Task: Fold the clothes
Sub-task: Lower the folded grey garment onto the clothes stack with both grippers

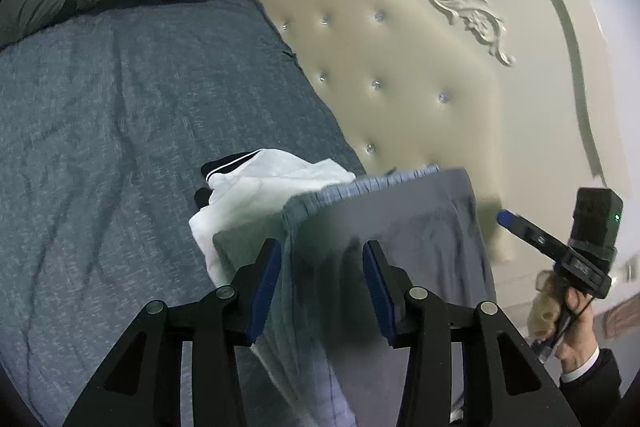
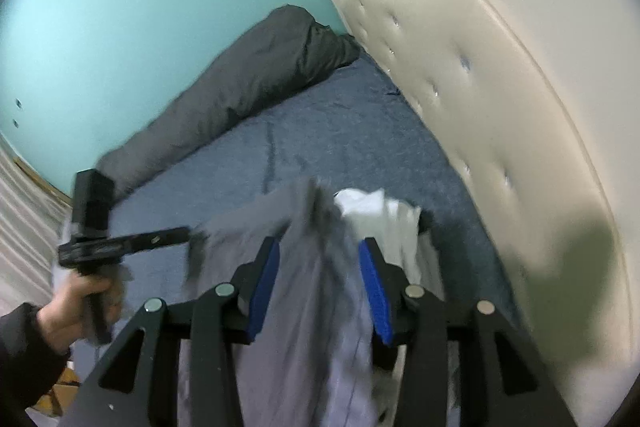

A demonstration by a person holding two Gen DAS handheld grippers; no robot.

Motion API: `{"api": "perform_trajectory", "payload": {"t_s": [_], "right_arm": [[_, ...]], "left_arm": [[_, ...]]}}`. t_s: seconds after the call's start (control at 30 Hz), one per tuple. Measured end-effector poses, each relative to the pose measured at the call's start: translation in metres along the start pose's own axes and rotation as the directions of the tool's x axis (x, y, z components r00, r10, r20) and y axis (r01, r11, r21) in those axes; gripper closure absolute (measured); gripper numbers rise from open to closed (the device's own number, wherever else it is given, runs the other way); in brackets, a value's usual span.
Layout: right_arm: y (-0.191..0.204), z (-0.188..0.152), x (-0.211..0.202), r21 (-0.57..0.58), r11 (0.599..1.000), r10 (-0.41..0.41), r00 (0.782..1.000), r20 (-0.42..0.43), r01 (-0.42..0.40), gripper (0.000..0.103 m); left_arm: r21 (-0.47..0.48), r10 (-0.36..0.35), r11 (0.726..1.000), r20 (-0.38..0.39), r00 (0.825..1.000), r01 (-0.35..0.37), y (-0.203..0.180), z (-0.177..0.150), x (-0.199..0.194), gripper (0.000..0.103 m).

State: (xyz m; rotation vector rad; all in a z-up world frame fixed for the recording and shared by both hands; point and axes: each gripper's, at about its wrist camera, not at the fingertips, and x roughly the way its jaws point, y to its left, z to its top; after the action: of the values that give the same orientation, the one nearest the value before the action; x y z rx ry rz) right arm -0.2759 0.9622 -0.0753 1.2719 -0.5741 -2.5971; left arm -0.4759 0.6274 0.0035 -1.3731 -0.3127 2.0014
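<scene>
Grey garment [image 1: 384,211]: lying on near part of blue bedspread [image 1: 120,115], partly covering white garment [image 1: 256,183], headboard [image 1: 380,67] to right.
Left gripper [image 1: 320,287]: jaws parted, cloth passing between, pads not pinching.
Right gripper [image 2: 318,283]: likewise released over grey cloth.
Advice: regrasp matching corners, keeping hem taut, folding evenly.
Obscured: garment's near end cut off; cloth edges blurring; garment type unclear.

The left gripper [image 1: 320,263] points steeply downward, its blue pads [image 1: 264,291] parted. The right gripper [image 2: 318,263] angles down likewise, jaws apart. Each is gripped by a hand [image 2: 80,311] in a dark sleeve [image 1: 588,375], seemingly with a white cuff.
</scene>
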Motion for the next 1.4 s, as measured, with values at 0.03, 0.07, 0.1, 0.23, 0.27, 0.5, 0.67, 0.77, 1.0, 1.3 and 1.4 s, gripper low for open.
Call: {"api": "perform_trajectory", "payload": {"t_s": [0.03, 0.07, 0.1, 0.23, 0.27, 0.5, 0.67, 0.77, 1.0, 1.3, 1.4], "right_arm": [[0.001, -0.010, -0.007, 0.004, 1.000, 0.005, 1.000, 0.000, -0.005, 0.061], [0.003, -0.020, -0.013, 0.002, 1.000, 0.011, 1.000, -0.002, -0.011, 0.061], [0.004, -0.032, -0.017, 0.002, 1.000, 0.004, 1.000, -0.008, -0.004, 0.061], [0.004, -0.062, -0.023, 0.035, 0.999, -0.004, 0.999, -0.043, 0.006, 0.070], [0.005, -0.068, -0.022, 0.039, 0.999, -0.005, 0.999, -0.054, 0.007, 0.071], [0.015, -0.088, -0.018, 0.019, 1.000, -0.001, 0.996, -0.091, 0.003, 0.090], [0.016, -0.091, -0.019, 0.000, 1.000, -0.004, 0.995, -0.097, 0.004, 0.101], [0.010, -0.088, -0.020, 0.021, 1.000, 0.004, 0.997, -0.078, -0.002, 0.102], [-0.012, -0.085, -0.027, 0.116, 0.993, 0.006, 0.999, -0.052, 0.000, 0.102], [-0.029, -0.090, -0.034, 0.201, 0.979, 0.002, 1.000, -0.029, 0.004, 0.102], [-0.033, -0.092, -0.036, 0.224, 0.975, 0.003, 1.000, -0.029, 0.003, 0.102]], "left_arm": [[0.004, 0.000, 1.000, -0.004, 1.000, 0.000, -0.001, -0.004, -0.002, 0.056], [0.000, -0.006, 1.000, -0.006, 1.000, 0.006, -0.002, -0.009, -0.005, 0.053], [-0.007, -0.012, 1.000, -0.007, 1.000, 0.012, -0.003, -0.014, -0.009, 0.047], [0.007, -0.019, 1.000, -0.009, 1.000, 0.019, -0.014, -0.038, -0.017, 0.038], [0.014, -0.016, 1.000, -0.013, 1.000, 0.016, -0.016, -0.043, -0.017, 0.037], [0.042, 0.024, 0.999, -0.037, 0.999, -0.022, -0.022, -0.073, -0.010, 0.034], [0.040, 0.044, 0.998, -0.045, 0.998, -0.042, -0.019, -0.086, -0.009, 0.033], [0.046, 0.058, 0.997, -0.051, 0.997, -0.055, -0.017, -0.090, -0.008, 0.033], [0.072, 0.086, 0.994, -0.073, 0.994, -0.080, -0.016, -0.098, 0.000, 0.033], [0.083, 0.102, 0.992, -0.082, 0.991, -0.095, -0.014, -0.097, 0.004, 0.032], [0.089, 0.106, 0.991, -0.085, 0.991, -0.098, -0.014, -0.098, 0.004, 0.032]]}}
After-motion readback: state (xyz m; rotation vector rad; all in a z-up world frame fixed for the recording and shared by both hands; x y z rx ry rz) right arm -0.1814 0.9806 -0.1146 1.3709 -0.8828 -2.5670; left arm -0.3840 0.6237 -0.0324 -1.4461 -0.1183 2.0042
